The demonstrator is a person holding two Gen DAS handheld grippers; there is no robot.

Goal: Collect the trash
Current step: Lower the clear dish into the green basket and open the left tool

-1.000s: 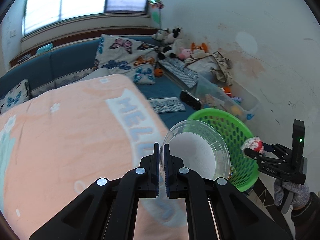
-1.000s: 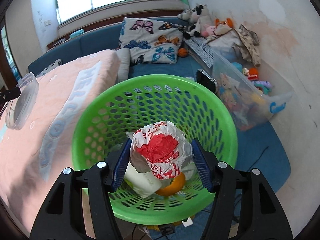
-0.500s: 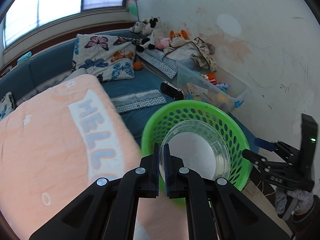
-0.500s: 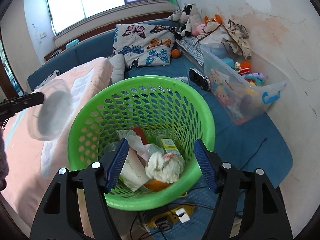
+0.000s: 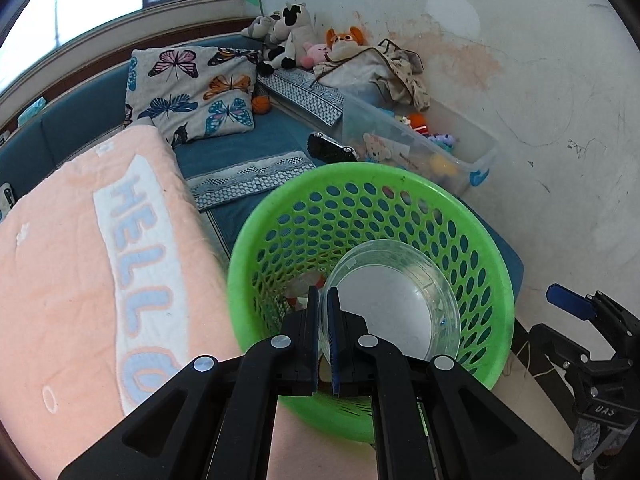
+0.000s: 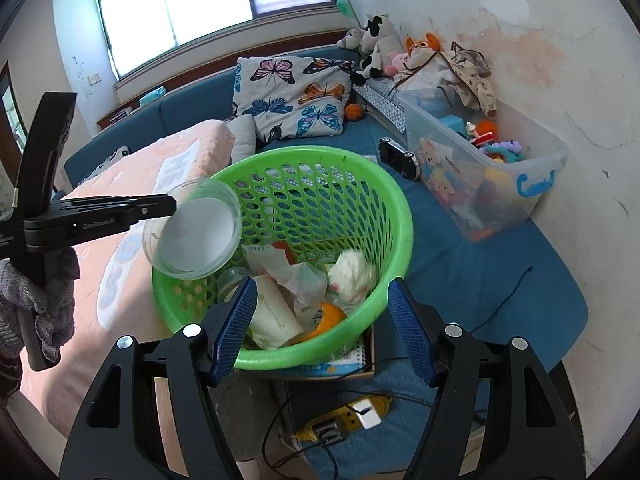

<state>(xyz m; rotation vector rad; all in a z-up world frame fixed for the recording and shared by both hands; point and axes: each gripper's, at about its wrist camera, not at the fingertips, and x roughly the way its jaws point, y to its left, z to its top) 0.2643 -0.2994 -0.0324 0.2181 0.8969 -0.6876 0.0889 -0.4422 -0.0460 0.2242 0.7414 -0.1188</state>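
My left tool (image 5: 323, 312) is clamped on the near rim of a clear plastic bowl (image 5: 394, 304), which I hold tilted over the green basket (image 5: 256, 236); from the right wrist camera the same bowl (image 6: 196, 236) hangs at the basket's nine o'clock rim. My right tool (image 6: 320, 328) stands empty, its blue pads (image 6: 236, 324) spread wide apart at the basket's six o'clock edge (image 6: 396, 216). Inside lies collected trash: a crumpled white wad (image 6: 352, 272), torn paper (image 6: 280, 264), a paper cup (image 6: 276, 312) and something orange (image 6: 326, 318). At the basket's nine o'clock lies a pink blanket (image 5: 60, 248), and at two o'clock a clear toy bin (image 6: 480, 184) against the wall.
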